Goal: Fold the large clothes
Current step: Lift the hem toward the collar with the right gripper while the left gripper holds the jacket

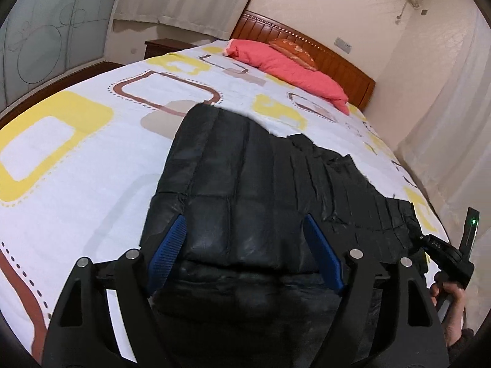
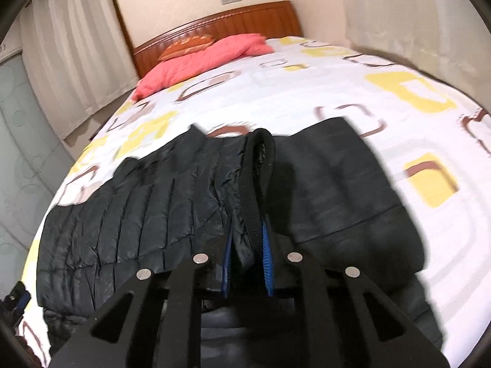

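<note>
- Right gripper (image 2: 247, 254): jaws nearly shut, blue pads clamped on a bunched fold of the black quilted jacket (image 2: 147, 214), apparently at a banded cuff or hem edge that loops up just beyond the pads. No earlier view to compare.
- Left gripper (image 1: 245, 245): jaws spread wide, one blue pad to either side of a padded panel of the jacket; the pads do not appear to press on it, so nothing is held on this side.
- A hand (image 1: 448, 294) shows at the right edge of the left-wrist view, holding the other tool.
- Jacket location: spread across the near part of the bed (image 1: 76, 184), directly under and ahead of both grippers, a sleeve trailing off to the side.
- Handling judgement: padded, light and soft; shiny shell likely slippery, so a thin pinch may slide. Seams, the hem and the banded edge offer the surer hold. It will sag between two grips, not stay flat.
- Beyond the jacket: bare patterned sheet, then a pink quilt (image 1: 288, 67) with an orange cushion (image 1: 294, 50) against the wooden headboard (image 1: 337, 58), well apart from the work.
</note>
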The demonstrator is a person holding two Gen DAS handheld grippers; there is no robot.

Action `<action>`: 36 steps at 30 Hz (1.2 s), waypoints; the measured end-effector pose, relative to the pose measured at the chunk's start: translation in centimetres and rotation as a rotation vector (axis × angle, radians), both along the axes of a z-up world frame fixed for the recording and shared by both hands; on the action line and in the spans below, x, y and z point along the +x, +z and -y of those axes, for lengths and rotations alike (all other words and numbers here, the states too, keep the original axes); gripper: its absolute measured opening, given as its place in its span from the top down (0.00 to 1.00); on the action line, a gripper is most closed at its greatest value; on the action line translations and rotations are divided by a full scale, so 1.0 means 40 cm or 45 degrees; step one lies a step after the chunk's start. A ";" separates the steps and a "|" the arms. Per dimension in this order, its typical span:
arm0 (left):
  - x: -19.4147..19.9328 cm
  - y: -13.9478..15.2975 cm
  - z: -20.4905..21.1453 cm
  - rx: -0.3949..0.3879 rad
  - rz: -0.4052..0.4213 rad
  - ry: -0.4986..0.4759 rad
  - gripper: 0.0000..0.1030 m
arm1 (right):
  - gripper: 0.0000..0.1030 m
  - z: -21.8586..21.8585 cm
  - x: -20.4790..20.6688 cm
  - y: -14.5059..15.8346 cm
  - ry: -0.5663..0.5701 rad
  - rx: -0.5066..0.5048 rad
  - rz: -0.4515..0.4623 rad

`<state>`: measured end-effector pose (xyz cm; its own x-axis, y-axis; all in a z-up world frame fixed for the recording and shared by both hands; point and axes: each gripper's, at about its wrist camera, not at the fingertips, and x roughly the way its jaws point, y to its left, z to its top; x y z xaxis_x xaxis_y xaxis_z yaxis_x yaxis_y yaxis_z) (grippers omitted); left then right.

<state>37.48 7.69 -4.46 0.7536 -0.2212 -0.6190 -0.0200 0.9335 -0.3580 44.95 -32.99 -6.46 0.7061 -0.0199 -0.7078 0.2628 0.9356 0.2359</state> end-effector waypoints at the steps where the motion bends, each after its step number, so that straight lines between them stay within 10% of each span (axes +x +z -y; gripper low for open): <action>1: 0.005 0.000 0.006 0.013 0.001 0.003 0.24 | 0.84 0.022 -0.004 0.001 -0.015 -0.003 -0.001; 14: 0.132 -0.147 0.018 0.206 -0.276 0.125 0.23 | 0.84 0.127 -0.001 -0.110 -0.061 0.001 -0.131; 17: 0.126 -0.143 0.013 0.194 -0.275 0.123 0.23 | 0.78 0.126 -0.001 -0.104 -0.042 0.012 -0.137; 21: 0.058 -0.088 -0.007 0.174 -0.227 0.162 0.23 | 0.45 0.130 -0.030 -0.055 -0.046 0.014 -0.120; 27: 0.074 -0.026 0.017 0.151 -0.062 0.179 0.23 | 0.45 0.059 -0.023 0.029 -0.016 -0.116 0.016; 36: 0.197 -0.131 0.068 0.358 -0.240 0.140 0.27 | 0.44 0.009 0.088 -0.102 0.101 -0.187 -0.202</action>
